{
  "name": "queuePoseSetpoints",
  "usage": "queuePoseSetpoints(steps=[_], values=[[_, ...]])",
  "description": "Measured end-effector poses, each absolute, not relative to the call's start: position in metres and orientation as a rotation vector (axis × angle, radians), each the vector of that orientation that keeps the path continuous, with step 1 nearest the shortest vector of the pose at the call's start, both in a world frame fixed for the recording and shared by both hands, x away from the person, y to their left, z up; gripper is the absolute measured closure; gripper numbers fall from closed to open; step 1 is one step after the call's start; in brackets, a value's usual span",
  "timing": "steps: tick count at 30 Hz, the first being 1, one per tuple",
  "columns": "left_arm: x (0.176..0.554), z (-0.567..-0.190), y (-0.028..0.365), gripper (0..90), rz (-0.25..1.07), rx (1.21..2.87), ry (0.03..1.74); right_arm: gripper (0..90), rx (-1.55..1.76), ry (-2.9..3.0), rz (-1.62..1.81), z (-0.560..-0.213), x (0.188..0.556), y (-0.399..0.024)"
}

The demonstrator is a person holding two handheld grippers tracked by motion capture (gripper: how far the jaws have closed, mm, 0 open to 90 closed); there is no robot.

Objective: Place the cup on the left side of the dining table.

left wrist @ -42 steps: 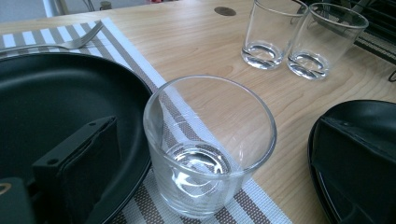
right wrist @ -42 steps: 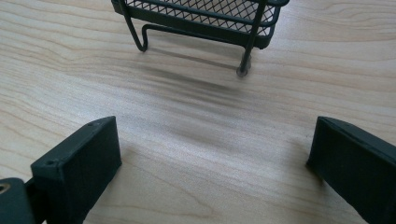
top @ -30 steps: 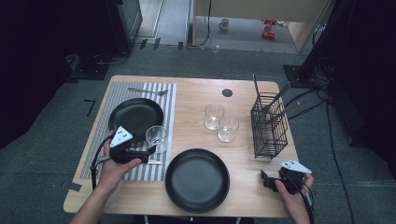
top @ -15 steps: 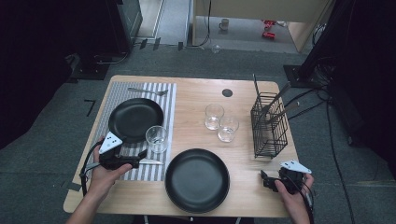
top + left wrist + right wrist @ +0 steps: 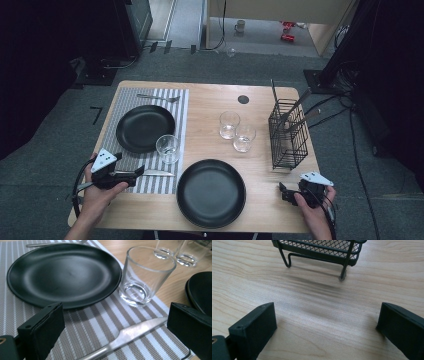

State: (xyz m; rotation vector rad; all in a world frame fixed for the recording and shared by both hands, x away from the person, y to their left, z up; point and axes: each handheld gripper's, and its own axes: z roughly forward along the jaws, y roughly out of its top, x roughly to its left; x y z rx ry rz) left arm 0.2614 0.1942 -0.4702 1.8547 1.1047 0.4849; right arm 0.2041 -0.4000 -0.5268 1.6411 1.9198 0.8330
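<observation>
— Left gripper spread wide, nothing clamped; table knife flat on striped placemat, between jaws.

— Could nudge drinking glass just beside. Right gripper gaping, idle near wire caddy.

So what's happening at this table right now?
A person is setting a place. The left gripper is open over a knife lying on the striped placemat, below a black plate and a glass. The right gripper rests open on the table near the wire caddy.
</observation>
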Motion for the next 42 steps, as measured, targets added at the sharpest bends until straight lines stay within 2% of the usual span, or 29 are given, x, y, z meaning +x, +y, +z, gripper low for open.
queuePoseSetpoints(steps=[28, 42], values=[[0.236, -0.502, 0.252, 1.6, 0.552, 1.917, 1.292, 1.6, 1.641, 1.92, 0.833, -0.527, 0.204, -0.4], [0.23, -0.517, 0.263, 1.6, 0.543, 1.979, 1.35, 1.6, 1.641, 1.92, 0.833, -0.527, 0.204, -0.4]])
